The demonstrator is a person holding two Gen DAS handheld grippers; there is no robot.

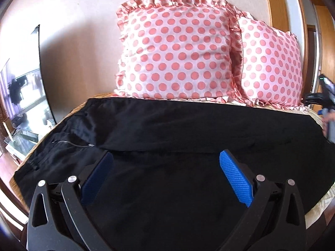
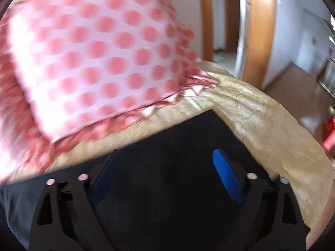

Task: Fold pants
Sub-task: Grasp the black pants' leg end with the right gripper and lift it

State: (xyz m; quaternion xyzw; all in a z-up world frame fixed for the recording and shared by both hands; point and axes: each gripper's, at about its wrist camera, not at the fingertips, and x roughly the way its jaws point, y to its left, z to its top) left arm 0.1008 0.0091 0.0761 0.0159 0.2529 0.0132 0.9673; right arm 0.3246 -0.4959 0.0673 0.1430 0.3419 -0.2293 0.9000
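Note:
Black pants (image 1: 167, 129) lie spread flat across the bed, folded lengthwise, with the zipper and waist at the left. My left gripper (image 1: 166, 156) hovers above their near middle, blue pads wide apart, nothing between them. In the blurred right wrist view, my right gripper (image 2: 164, 156) stands open over the far right end of the pants (image 2: 178, 129), holding nothing. Part of the right gripper (image 1: 326, 96) shows at the right edge of the left wrist view.
Two pink polka-dot pillows (image 1: 178, 50) lean on the wall behind the pants. A beige bedspread (image 2: 261, 113) covers the bed, its edge falling off at the right. A wooden door frame (image 2: 257, 27) stands beyond. A glass cabinet (image 1: 23, 104) is at the left.

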